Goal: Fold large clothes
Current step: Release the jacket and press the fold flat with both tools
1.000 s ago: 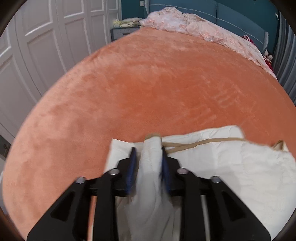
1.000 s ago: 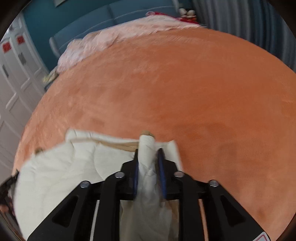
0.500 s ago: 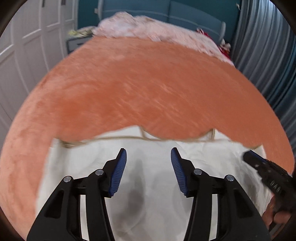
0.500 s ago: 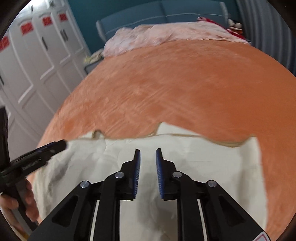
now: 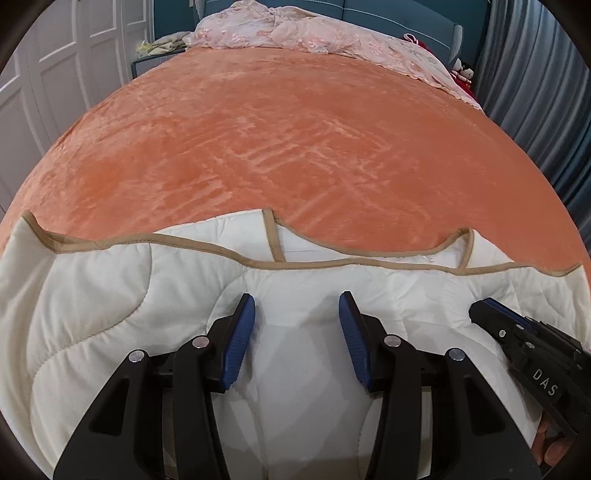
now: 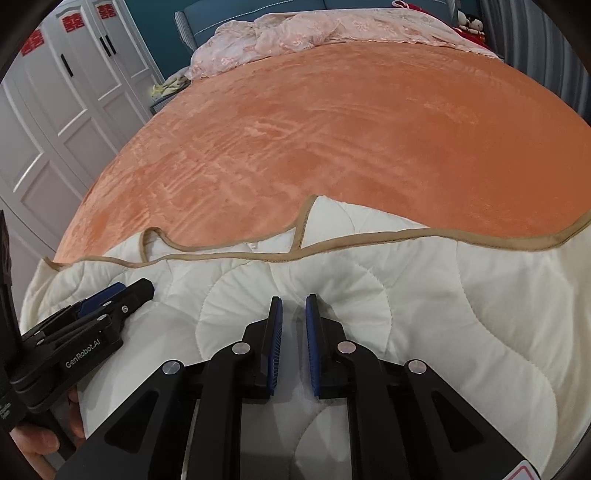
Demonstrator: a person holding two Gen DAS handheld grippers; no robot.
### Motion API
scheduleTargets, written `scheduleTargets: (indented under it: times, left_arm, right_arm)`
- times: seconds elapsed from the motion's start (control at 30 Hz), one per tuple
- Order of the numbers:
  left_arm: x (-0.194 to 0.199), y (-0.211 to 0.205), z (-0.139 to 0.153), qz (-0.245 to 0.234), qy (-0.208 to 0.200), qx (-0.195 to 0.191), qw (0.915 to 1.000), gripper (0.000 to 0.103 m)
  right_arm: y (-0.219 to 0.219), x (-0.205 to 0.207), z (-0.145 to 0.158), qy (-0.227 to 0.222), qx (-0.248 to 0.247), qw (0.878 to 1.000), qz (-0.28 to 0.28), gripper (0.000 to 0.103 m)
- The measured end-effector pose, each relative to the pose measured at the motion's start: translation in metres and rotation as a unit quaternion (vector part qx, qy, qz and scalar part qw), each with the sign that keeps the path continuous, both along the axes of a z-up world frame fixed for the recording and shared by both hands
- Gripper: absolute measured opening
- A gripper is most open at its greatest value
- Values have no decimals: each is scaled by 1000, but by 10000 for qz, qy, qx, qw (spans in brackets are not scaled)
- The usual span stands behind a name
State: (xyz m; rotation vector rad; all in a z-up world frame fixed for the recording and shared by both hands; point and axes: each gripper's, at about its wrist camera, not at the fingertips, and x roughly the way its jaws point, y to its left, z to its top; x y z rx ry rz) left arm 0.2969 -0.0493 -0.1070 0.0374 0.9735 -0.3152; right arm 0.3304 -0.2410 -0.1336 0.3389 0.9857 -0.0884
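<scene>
Left claw [image 5: 297, 306] spread wide, nothing between the pads, hovering over the cream quilt [image 5: 110, 295]. Right claw [image 6: 294, 308] pads nearly together with a narrow gap showing between them; no fabric pinched, cannot tell if they touch the quilt surface.

Quilt lies folded on the orange bedspread [image 5: 295, 140], directly under and ahead of both claws. Its tan-bound edge [image 5: 314, 264] runs crosswise just beyond the left claw's tips, with 2 layers showing. Same edge sits ahead of the right claw.

In the left wrist view, the right claw sits off to the right, resting low over the quilt. Pink floral cover [image 5: 314, 33] bunched far ahead, at the bedspread's far end.
</scene>
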Motion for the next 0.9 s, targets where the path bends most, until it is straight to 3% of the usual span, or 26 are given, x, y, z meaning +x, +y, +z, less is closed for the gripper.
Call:
scheduleTargets:
  times: [0.9]
  left_arm:
    - [-4, -14, -13, 22, -382, 355, 9986, 48]
  right_arm:
    - [2, 6, -9, -188, -87, 9998, -68, 10]
